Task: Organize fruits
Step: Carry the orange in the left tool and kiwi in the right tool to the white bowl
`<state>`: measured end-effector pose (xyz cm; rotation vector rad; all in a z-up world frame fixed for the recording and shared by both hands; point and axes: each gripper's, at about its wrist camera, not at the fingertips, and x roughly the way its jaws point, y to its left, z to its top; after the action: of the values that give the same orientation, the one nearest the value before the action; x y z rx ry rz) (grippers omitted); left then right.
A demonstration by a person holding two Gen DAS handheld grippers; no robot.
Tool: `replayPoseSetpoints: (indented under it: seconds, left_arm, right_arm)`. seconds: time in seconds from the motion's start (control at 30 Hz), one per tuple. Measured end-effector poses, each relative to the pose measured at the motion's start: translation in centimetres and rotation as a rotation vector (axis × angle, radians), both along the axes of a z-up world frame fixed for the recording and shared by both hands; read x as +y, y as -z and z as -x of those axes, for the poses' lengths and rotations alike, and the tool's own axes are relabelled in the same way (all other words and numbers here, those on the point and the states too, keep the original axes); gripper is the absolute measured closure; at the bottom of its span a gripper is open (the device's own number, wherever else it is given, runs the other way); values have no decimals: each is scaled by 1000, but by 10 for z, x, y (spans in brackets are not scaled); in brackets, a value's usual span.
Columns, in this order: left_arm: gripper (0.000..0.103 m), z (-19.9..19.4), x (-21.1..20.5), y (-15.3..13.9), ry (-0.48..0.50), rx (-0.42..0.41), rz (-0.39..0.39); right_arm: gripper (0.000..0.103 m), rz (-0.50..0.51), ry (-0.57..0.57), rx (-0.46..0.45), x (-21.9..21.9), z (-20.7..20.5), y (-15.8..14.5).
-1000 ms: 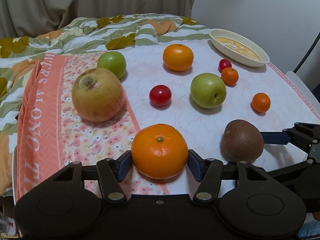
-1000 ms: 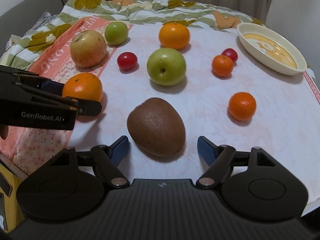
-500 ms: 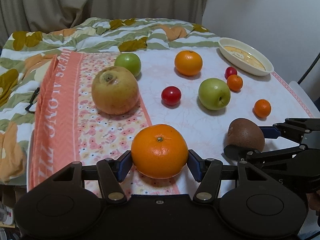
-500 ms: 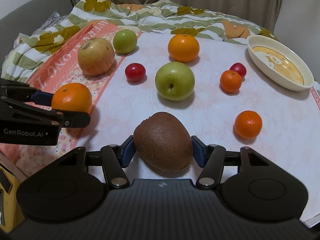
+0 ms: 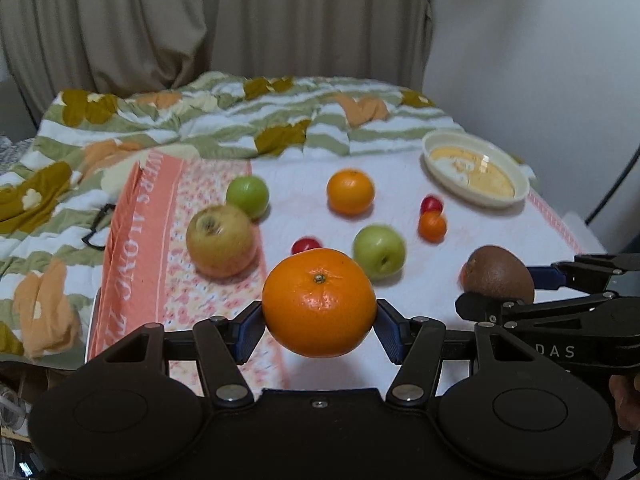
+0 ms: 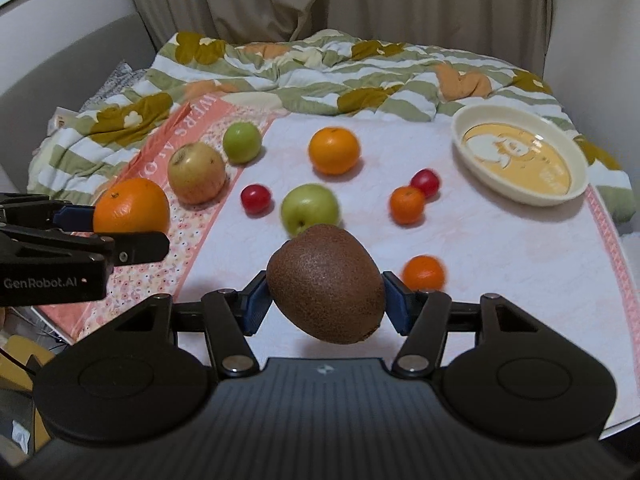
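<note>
pinching a large round orange (image 5: 319, 302) at lower centre, the left gripper (image 5: 319, 330) holds it clear of the white tablecloth (image 5: 400, 184), likely bound for the oval cream dish (image 5: 474, 170) upper right; its underside is hidden.

in the right view, the right gripper (image 6: 326, 302) clamps a brown fuzzy kiwi (image 6: 326, 284) at centre, partly hiding a small tangerine (image 6: 424, 273).

Two matte black grippers with blue finger pads (image 5: 248, 330) and silver screws; the left gripper (image 6: 120, 232) bears white "GenRobot.AI" lettering
</note>
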<state>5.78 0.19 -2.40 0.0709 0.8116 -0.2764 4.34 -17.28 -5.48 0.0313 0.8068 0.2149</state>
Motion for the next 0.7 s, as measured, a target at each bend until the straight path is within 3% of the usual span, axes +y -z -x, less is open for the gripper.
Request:
replayPoseSetpoints:
  seconds: [0.4,0.7]
  left_arm:
    - [40,1,-115,-35,-147,-94,40]
    - [40,-45,-192,-51,-133,-123,71]
  right_arm:
    - [29,21,-55,-43,-131,-22,-46]
    - [29,71,-32,-66,-221,-73,-68]
